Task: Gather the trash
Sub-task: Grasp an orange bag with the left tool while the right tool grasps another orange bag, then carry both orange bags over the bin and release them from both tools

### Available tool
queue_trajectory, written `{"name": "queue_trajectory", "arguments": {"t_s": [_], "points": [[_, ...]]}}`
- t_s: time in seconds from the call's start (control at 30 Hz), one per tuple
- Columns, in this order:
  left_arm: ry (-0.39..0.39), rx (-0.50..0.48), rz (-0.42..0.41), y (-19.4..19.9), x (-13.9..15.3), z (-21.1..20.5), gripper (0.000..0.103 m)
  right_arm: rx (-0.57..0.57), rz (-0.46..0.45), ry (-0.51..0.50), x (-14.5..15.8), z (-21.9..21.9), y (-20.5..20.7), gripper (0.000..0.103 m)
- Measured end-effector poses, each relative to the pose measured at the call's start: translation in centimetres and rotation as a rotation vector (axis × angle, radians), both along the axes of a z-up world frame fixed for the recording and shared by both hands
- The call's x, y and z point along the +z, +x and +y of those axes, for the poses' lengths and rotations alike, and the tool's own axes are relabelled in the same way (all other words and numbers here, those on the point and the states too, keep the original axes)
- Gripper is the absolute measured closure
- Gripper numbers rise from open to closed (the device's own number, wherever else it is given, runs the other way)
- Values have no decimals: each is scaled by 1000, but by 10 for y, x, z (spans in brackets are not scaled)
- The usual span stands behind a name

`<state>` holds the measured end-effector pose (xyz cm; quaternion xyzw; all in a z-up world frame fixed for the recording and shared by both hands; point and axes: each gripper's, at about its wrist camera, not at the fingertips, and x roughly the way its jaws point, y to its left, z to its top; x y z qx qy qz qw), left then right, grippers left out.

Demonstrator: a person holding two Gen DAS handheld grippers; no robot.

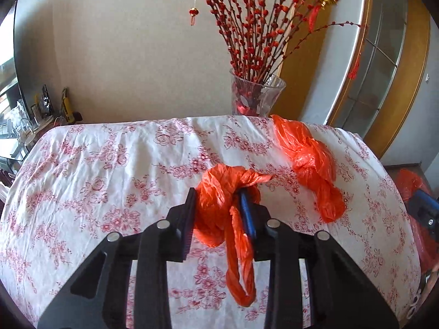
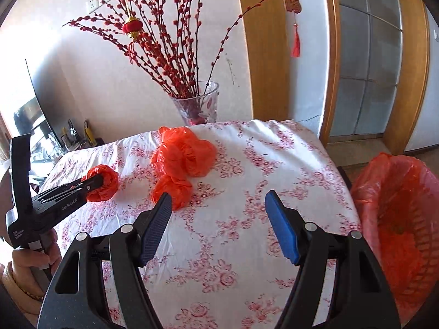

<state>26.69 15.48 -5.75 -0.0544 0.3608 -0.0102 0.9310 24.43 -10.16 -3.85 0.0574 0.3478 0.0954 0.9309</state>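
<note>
My left gripper [image 1: 218,200] is shut on a crumpled orange plastic bag [image 1: 216,205], held just above the floral tablecloth [image 1: 109,170]; one twisted handle hangs down. The same gripper [image 2: 103,182] and held bag [image 2: 105,183] show at the left of the right wrist view. A second, larger orange plastic bag [image 1: 310,161] lies on the cloth to the right and farther back; it also shows in the right wrist view [image 2: 181,161]. My right gripper [image 2: 218,200] is open and empty above the cloth. A basket lined with an orange bag [image 2: 397,219] stands off the table's right edge.
A glass vase [image 1: 256,96] of red berry branches stands behind the table's far edge, seen also in the right wrist view [image 2: 199,104]. A side shelf with small items [image 1: 46,109] is at the far left. A wooden door frame [image 2: 332,68] is at the right.
</note>
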Motion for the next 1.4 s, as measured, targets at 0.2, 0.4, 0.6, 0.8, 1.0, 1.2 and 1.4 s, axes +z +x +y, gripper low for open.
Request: {"name": "queue_trajectory", "arguments": {"t_s": [0.2, 0.4, 0.6, 0.8, 1.0, 1.2, 1.4], "points": [[-4, 67, -40, -14, 13, 38, 72, 59, 51, 19, -12, 39, 39, 41], [-14, 94, -53, -18, 16, 58, 72, 77, 94, -19, -28, 73, 70, 49], [-24, 94, -50, -16, 14, 62, 72, 61, 169, -76, -49, 80, 85, 72], [-33, 69, -53, -20, 14, 50, 72, 22, 142, -72, -44, 45, 57, 90], [-43, 14, -63, -26, 21, 17, 72, -48, 101, -40, -26, -13, 11, 90], [-48, -53, -78, -37, 33, -27, 72, -105, 60, -35, -9, -59, -40, 90], [-50, -122, -105, -54, 50, -71, 72, -152, 26, -19, 6, -96, -76, 90]]}}
